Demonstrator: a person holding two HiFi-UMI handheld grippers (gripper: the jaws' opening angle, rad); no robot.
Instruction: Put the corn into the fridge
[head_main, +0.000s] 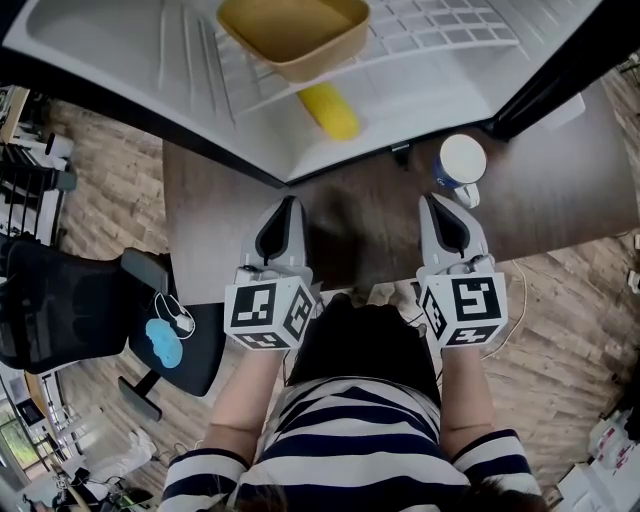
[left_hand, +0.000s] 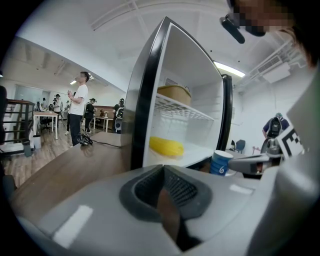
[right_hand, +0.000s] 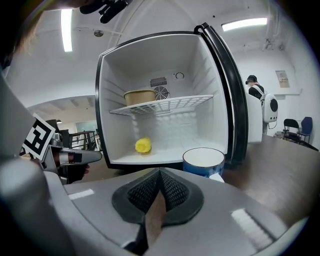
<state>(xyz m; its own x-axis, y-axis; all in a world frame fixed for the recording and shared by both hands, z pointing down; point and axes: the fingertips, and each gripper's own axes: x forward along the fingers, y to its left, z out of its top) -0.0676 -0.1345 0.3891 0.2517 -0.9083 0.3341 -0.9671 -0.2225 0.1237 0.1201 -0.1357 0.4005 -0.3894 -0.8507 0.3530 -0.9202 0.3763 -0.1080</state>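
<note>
Biggest thing is the open fridge (head_main: 120, 50). It fills the 12 o'clock end of the head view, and its top is cut off by the frame edge. It sits on a brown table (head_main: 230, 200), with a black chair (head_main: 60, 310) at approx 8 o'clock, only partly in frame.

The person's striped shirt (head_main: 350, 440) is at 6 o'clock. Both arms reach fwd. Left gripper (head_main: 289, 203) has its jaws pressed together w/ nothing between them, and the left gripper view shows the pads meeting in one seam. Right gripper (head_main: 437, 203) is the same, jaws together and empty. Both hang over the table short of the fridge.

Inside there's a tan bowl (head_main: 295, 35) up on the wire shelf (right_hand: 165, 106). Its far side is cropped out of the head view.

The blue cup (head_main: 461, 160) is on the table at 12 o'clock from the right gripper, just by the door. Its lower half is hidden behind the gripper body in the right gripper view.

The corn (head_main: 330, 110) is already lying on the fridge floor under the shelf. From overhead the bowl covers one end. From the right gripper view you only get the round yellow end, too small for any detail.
</note>
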